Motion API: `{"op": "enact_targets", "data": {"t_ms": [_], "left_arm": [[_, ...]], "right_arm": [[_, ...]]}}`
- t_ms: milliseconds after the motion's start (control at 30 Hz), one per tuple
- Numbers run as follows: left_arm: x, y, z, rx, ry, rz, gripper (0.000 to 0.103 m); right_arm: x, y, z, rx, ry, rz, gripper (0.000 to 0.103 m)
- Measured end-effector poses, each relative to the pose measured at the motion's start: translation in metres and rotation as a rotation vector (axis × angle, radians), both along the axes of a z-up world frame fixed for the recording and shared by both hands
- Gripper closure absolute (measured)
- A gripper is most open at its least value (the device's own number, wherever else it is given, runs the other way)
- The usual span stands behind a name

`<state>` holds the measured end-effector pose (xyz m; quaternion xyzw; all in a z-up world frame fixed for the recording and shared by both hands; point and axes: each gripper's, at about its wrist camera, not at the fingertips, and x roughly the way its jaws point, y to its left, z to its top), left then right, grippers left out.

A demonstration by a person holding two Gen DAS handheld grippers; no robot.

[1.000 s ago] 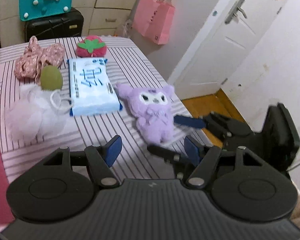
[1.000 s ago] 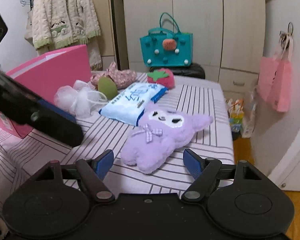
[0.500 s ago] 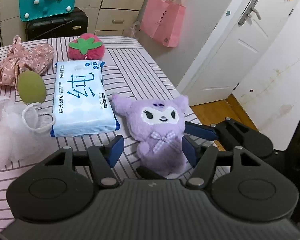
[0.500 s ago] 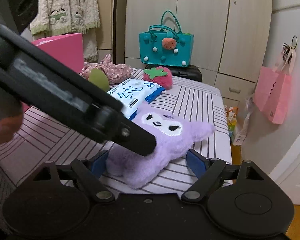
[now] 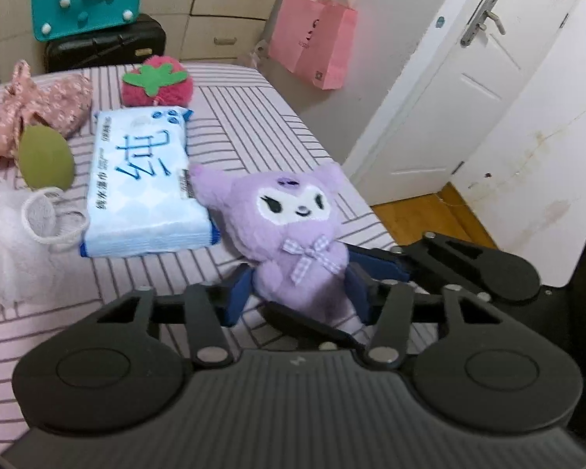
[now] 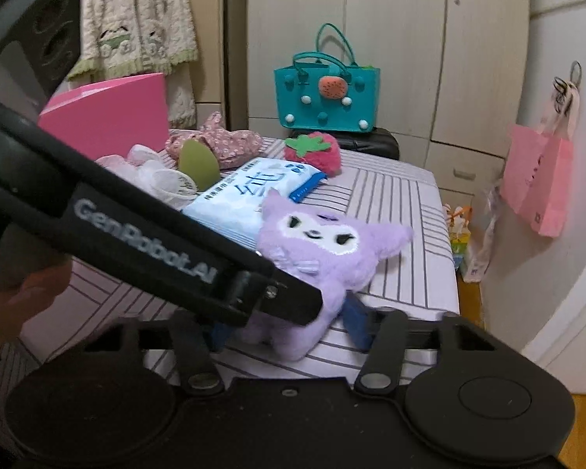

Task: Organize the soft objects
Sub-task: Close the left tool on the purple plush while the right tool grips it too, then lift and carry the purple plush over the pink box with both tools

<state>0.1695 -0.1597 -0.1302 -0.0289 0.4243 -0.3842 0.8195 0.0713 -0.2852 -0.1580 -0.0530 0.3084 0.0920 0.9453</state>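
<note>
A purple plush toy (image 5: pixel 293 234) lies on the striped table (image 5: pixel 254 125), also in the right wrist view (image 6: pixel 324 250). My left gripper (image 5: pixel 299 297) has its blue pads pressed on the toy's lower body from both sides. My right gripper (image 6: pixel 289 324) also closes on the toy's lower part; the left gripper's black body (image 6: pixel 144 242) crosses in front of it. Behind lie a blue wipes pack (image 5: pixel 144 179), a red strawberry plush (image 5: pixel 156 84), a green sponge (image 5: pixel 45 162), a floral pink cloth (image 5: pixel 31 105) and a white mesh puff (image 5: pixel 8 234).
A pink box (image 6: pixel 109 117) stands at the table's left. A teal bag (image 6: pixel 326 97) sits on a black case behind the table. A pink paper bag (image 5: pixel 312 51) hangs by the white door (image 5: pixel 468 90). The table's right edge drops to wooden floor.
Both grippers moved forward onto the purple plush and their jaws narrowed from wide open to gripping its lower body. The left gripper now crosses the right view closely.
</note>
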Motion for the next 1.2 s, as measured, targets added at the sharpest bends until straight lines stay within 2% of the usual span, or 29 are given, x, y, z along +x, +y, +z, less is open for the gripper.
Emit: {"op": "enact_targets", "data": {"t_ms": [333,700,1200], "left_arm": [[-0.018,0.000,0.007,0.045,-0.051,-0.005,0.058],[-0.042,0.015,0.021,0.072,-0.023,-0.018,0.058],[-0.066,0.052,0.051,0.081,0.015,-0.031,0.058]], "right_arm": [[-0.009,0.003,0.003,0.017,0.011,-0.016,0.048],[-0.027,0.015,0.017,0.029,0.067,0.019,0.048],[-0.053,0.043,0.052,-0.006,0.103,0.158,0.048]]}}
